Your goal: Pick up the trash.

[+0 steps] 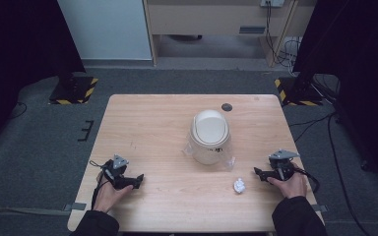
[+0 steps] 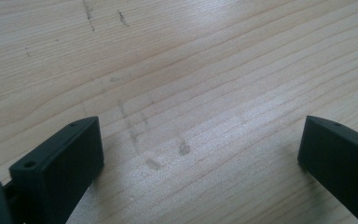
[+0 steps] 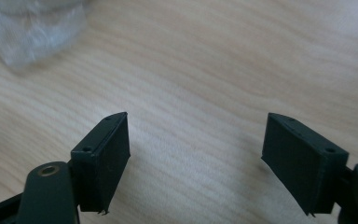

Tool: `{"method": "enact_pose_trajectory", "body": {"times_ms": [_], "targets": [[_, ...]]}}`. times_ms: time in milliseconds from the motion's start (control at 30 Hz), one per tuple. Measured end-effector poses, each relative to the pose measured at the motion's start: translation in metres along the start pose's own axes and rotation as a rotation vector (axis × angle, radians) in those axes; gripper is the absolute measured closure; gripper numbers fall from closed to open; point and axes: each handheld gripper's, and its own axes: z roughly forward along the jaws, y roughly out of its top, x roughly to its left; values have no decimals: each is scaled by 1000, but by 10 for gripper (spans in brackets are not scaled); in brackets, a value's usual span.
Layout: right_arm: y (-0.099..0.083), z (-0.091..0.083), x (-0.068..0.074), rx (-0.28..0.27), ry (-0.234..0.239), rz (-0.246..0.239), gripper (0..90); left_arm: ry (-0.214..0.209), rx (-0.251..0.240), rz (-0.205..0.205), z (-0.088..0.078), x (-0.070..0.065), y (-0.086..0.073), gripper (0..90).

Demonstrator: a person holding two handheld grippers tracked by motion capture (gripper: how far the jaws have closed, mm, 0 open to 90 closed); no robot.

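Observation:
A small white bin with a domed swing lid (image 1: 209, 135) stands at the middle of the wooden table (image 1: 152, 123), and a clear plastic liner (image 1: 229, 162) spills out at its base. A crumpled white paper ball (image 1: 239, 185) lies on the table in front of the bin, to its right. My left gripper (image 1: 138, 181) rests near the front left edge, open, with bare wood between its jaws (image 2: 200, 144). My right gripper (image 1: 257, 173) rests near the front right edge, open, a little to the right of the paper ball. In the right gripper view its jaws (image 3: 196, 154) hold nothing.
The edge of the plastic liner (image 3: 28, 32) lies at the upper left of the right gripper view. A small dark round mark (image 1: 227, 107) sits near the table's far edge. Black stands with yellow-striped bases (image 1: 74, 88) flank the table on the grey floor.

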Motion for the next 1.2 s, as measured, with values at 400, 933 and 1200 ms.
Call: {"method": "enact_pose_trajectory", "body": {"times_ms": [400,933,1200], "targets": [[14,-24,-5,-179,-31,104,253,-1,0,1,0,0,0,0],[34,-53,2,-360,-25,133,226,-5,-2,-4,0,1,0,0],[47,-59,13,-415,-26,111,228,-2,-1,-1,0,0,0,0]]}}
